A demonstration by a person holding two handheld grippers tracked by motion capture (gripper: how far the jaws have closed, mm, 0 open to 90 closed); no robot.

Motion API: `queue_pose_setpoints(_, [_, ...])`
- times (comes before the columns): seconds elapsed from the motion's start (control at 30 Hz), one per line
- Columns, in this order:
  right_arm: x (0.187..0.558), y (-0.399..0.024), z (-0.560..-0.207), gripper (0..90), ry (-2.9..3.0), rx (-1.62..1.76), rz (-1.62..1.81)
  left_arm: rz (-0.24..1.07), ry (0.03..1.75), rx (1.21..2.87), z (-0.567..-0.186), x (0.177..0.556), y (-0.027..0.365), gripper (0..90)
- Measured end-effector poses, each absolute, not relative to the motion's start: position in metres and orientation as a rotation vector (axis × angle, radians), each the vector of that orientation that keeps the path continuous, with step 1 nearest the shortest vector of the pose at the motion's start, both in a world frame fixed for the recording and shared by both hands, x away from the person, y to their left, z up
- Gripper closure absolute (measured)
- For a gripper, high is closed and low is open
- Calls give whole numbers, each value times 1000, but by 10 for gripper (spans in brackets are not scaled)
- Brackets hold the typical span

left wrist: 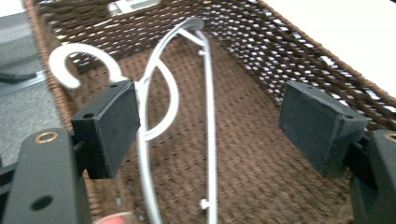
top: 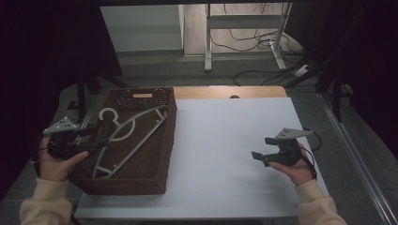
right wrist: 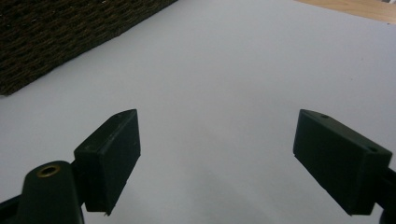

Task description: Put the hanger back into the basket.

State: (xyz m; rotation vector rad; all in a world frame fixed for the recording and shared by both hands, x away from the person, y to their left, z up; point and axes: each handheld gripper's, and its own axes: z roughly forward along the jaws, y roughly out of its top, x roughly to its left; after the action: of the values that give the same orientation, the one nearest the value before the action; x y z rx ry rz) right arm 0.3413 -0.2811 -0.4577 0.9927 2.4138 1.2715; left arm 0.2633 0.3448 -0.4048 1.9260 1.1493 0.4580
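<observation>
A pale plastic clothes hanger (top: 133, 124) lies inside a brown wicker basket (top: 141, 187) at the left of the table, its hook toward the far left corner. My left gripper (top: 96, 138) sits over the basket's left rim, pointing in. In the left gripper view its jaws (left wrist: 215, 116) stand wide apart over the hanger (left wrist: 156, 79). One hanger arm runs just beside the left pad (left wrist: 112, 126), and nothing is pinched. My right gripper (top: 263, 147) hovers open above the white tabletop (top: 225, 140) at the right, with nothing between its pads (right wrist: 217, 158).
A dark flat object with a light label (top: 143, 98) lies at the basket's far end. The basket's side wall (right wrist: 70, 32) is at the upper left in the right gripper view. Beyond the table's wooden far edge (top: 225, 91) are desk legs and floor cables (top: 253, 42).
</observation>
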Motion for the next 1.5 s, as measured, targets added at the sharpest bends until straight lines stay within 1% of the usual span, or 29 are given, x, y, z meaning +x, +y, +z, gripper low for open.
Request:
queue_pose_setpoints(0.2, [339, -279, -457, 144, 2412, 981, 1274, 425, 1077, 1965, -404, 251, 319, 193])
queue_pose_setpoints(0.37, [335, -281, -454, 144, 2397, 977, 1287, 424, 1028, 1990, -401, 245, 295, 178])
queue_pose_setpoints(0.67, [327, -283, -445, 144, 2356, 968, 1305, 378, 1033, 1972, -407, 245, 272, 168])
queue_pose_setpoints(1.03, [325, -286, -441, 143, 2334, 973, 1333, 344, 1057, 1996, -421, 252, 255, 162])
queue_pose_setpoints(1.5, [322, -289, -441, 143, 2320, 986, 1332, 341, 1064, 1982, -422, 254, 258, 158])
